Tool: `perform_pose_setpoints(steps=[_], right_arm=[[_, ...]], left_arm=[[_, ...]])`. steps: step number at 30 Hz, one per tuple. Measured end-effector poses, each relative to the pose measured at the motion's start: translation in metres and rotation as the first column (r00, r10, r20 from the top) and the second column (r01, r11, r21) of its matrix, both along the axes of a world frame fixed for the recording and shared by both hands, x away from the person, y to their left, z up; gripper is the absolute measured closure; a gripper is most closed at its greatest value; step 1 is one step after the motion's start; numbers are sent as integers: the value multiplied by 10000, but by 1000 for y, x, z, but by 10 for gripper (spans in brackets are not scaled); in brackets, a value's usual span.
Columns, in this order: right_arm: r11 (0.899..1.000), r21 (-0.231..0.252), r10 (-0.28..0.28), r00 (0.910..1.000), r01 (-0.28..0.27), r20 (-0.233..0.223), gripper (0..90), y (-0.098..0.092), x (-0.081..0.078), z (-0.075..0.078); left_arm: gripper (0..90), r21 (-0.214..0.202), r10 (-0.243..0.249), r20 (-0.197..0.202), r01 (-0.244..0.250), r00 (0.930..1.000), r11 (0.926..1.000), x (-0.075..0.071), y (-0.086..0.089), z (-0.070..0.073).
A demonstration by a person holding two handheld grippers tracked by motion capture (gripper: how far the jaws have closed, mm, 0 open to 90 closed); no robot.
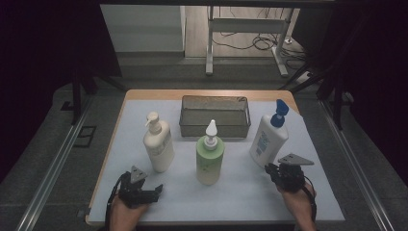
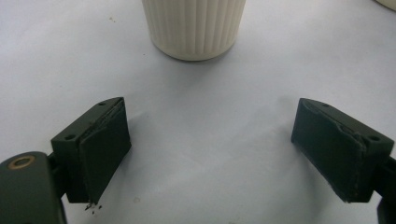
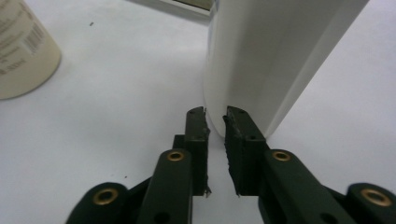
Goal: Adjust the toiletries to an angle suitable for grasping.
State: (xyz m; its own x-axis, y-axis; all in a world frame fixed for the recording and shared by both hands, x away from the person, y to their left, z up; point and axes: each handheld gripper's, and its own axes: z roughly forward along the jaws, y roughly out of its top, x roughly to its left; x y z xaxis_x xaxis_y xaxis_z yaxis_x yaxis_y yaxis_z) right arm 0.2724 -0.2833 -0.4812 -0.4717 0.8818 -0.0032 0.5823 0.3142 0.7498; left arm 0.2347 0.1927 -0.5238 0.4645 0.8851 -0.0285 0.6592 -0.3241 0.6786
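Approach step: right gripper (image 3: 215, 122) just before white bottle (image 3: 275, 56), jaws narrowly apart, nothing held. Left gripper (image 2: 210, 149) wide open, empty, facing cream bottle (image 2: 194, 28). Next: spread wider, straddle bottle, likely lift toward basket (image 1: 215, 115) behind.

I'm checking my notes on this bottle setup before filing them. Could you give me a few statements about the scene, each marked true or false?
1. Three pump bottles stand on the table. True: a cream bottle, a green bottle and a white bottle with a blue pump.
2. The green bottle lies inside the mesh basket. False: it stands upright on the white mat, in front of the basket.
3. The left claw has its jaws wide apart with nothing between them. True.
4. The right claw grips the cream bottle. False: its jaws stand narrowly apart just before the white bottle's base, holding nothing.
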Motion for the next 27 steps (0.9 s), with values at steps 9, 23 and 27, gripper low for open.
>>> perform_pose_setpoints(steps=[9,23,27], right_arm=[[9995,150,292,9996,-292,42,601,-8,-8,17],[9993,324,185,9993,-195,323,401,-21,-6,46],[9990,416,152,9991,-169,388,353,-23,-2,54]], left_arm=[[110,2,-2,-1,2,10000,10000,0,0,0],[110,-3,-2,4,2,10000,10000,0,0,0],[110,-8,-4,-1,4,10000,10000,0,0,0]])
